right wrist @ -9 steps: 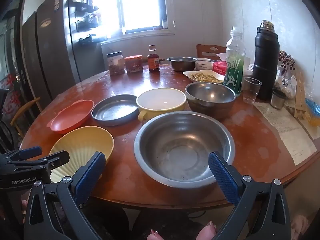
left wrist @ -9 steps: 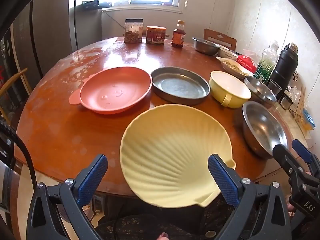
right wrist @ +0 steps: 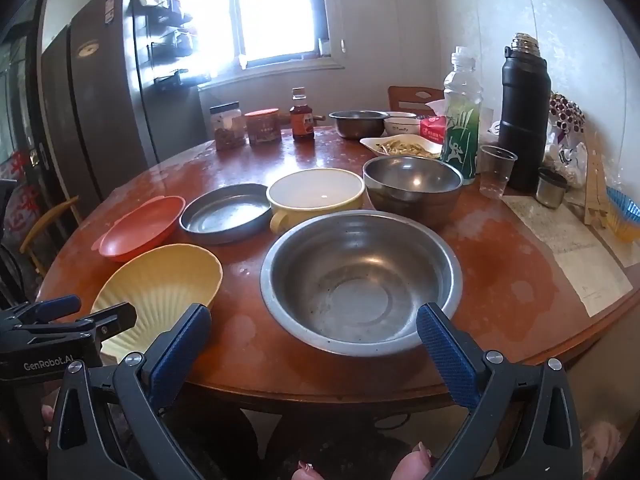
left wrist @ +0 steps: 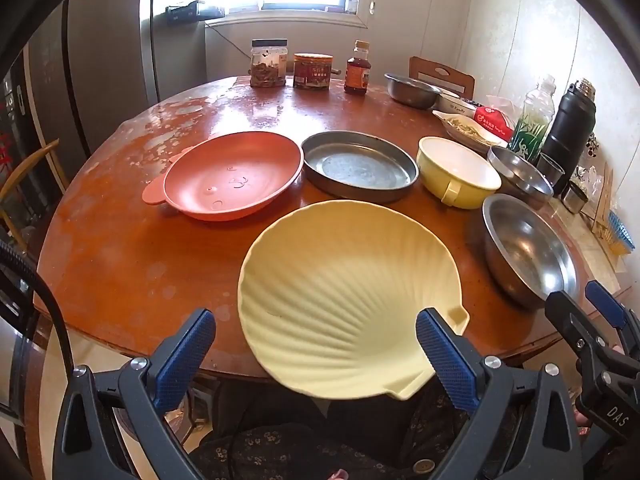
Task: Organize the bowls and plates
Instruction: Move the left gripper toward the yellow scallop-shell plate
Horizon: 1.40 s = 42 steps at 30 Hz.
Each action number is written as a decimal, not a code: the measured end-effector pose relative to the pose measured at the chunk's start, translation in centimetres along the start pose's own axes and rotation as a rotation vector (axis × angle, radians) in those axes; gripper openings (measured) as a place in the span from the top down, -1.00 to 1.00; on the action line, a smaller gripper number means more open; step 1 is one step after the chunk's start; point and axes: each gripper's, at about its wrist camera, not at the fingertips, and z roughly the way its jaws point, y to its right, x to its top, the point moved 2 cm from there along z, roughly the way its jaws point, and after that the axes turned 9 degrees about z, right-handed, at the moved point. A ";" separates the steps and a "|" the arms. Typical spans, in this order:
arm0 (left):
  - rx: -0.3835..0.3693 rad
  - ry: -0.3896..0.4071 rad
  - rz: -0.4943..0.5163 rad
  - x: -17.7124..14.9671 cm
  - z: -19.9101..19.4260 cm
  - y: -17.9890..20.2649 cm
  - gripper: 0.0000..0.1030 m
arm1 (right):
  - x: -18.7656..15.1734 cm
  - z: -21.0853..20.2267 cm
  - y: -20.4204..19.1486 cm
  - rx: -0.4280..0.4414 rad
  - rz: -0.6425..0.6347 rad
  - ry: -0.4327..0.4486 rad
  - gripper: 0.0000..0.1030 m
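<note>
Around the yellow shell-shaped plate (left wrist: 344, 292), which overhangs the near edge of the round wooden table (left wrist: 120, 256), an orange plate (left wrist: 232, 176) and a metal pan (left wrist: 358, 166) lie beyond it, a yellow handled bowl (left wrist: 458, 170) and a large steel bowl (right wrist: 360, 280) to its right. The left gripper (left wrist: 316, 354) is spread wide before the shell plate, grasping nothing. The right gripper (right wrist: 314, 344) is likewise released, at the steel bowl's near rim.
</note>
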 end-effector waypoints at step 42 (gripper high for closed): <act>0.022 -0.006 0.038 -1.4 -1.3 1.4 -0.97 | -1.7 -1.8 0.5 0.025 0.037 -0.012 -1.00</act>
